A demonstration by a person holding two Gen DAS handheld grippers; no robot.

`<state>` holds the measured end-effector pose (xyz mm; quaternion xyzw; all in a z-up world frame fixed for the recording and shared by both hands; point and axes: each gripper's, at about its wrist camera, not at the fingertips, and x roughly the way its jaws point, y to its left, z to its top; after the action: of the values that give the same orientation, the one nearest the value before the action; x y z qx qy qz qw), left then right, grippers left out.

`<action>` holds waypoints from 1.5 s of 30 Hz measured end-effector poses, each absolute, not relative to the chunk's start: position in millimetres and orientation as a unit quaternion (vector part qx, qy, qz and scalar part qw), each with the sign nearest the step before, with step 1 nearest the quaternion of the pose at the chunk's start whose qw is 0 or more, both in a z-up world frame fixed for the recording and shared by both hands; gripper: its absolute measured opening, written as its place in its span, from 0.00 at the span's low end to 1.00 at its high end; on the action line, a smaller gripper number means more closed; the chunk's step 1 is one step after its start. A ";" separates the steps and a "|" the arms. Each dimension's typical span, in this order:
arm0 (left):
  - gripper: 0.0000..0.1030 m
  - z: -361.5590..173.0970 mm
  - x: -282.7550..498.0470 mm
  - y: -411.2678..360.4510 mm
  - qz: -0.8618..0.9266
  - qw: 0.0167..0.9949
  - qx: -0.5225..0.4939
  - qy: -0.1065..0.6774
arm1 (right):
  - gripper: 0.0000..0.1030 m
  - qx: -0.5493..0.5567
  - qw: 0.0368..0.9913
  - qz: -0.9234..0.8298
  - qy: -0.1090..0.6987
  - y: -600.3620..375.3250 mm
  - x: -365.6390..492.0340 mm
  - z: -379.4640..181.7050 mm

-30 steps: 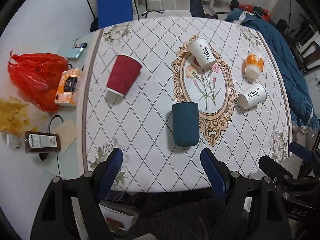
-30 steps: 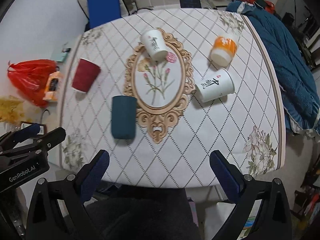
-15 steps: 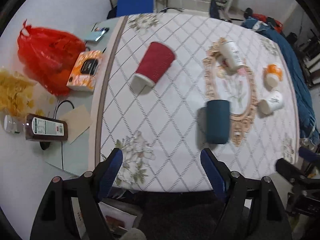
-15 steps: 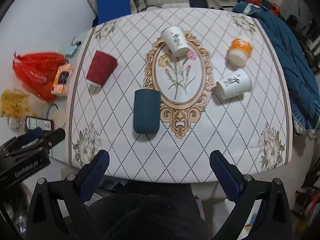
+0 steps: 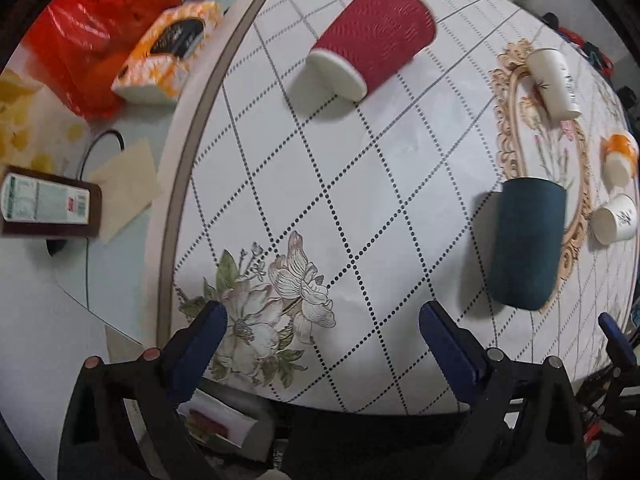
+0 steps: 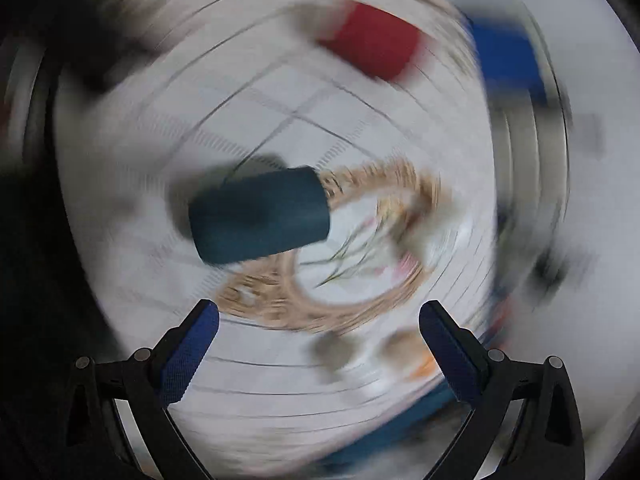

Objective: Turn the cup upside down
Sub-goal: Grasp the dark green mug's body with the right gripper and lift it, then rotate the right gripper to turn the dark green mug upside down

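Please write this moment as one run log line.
left gripper: open, empty | right gripper: open, empty, view blurred | dark teal cup: untouched on tablecloth | red cup: untouched

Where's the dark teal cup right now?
In the left wrist view, the teal cup lies on its side at right, touching the gold oval border, below the red cup.

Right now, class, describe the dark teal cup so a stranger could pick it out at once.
Start at the table with the diamond-grid cloth and find the gold oval frame printed on it. The dark teal cup overlaps that frame's left edge. It is the only plain dark cup; its neighbours are a red ribbed cup, white ones and an orange one.
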<state>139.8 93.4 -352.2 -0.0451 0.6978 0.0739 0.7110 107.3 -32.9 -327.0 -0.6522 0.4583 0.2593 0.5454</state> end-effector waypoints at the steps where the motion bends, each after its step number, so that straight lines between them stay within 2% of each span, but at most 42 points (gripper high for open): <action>1: 0.96 -356.4 140.7 93.5 0.077 0.708 -0.051 0.700 | 0.99 -0.708 0.504 0.283 0.405 -31.9 95.3 -337.5; 4: 0.96 -366.1 141.5 92.9 0.091 0.702 -0.062 0.703 | 0.99 -0.809 0.383 0.334 0.296 -40.6 72.9 -363.0; 9: 0.96 -377.8 141.8 93.5 0.106 0.696 -0.072 0.706 | 0.99 -0.884 0.215 0.395 0.129 -68.8 58.8 -392.1; 15: 0.96 -390.2 143.2 100.3 0.123 0.690 -0.080 0.709 | 0.99 -0.897 0.091 0.432 0.023 -88.8 60.0 -412.2; 24: 0.96 -403.4 152.0 119.6 0.140 0.681 -0.099 0.712 | 0.99 -0.891 0.028 0.452 -0.025 -94.8 88.1 -426.1; 34: 0.96 -413.5 174.3 139.4 0.142 0.679 -0.098 0.713 | 0.99 -0.883 0.007 0.467 -0.047 -85.2 93.4 -439.6; 43: 0.96 -423.0 179.1 138.2 0.141 0.675 -0.093 0.718 | 0.93 -0.880 0.001 0.473 -0.051 -72.0 102.2 -452.6; 45: 0.96 -422.5 182.4 139.6 0.141 0.675 -0.092 0.719 | 0.86 -0.880 -0.002 0.473 -0.050 -75.2 102.5 -452.0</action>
<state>182.4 139.6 -422.5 -0.0918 0.7185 0.1409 0.6749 102.5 -75.2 -452.0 -0.8797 -0.0504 0.4728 -0.0018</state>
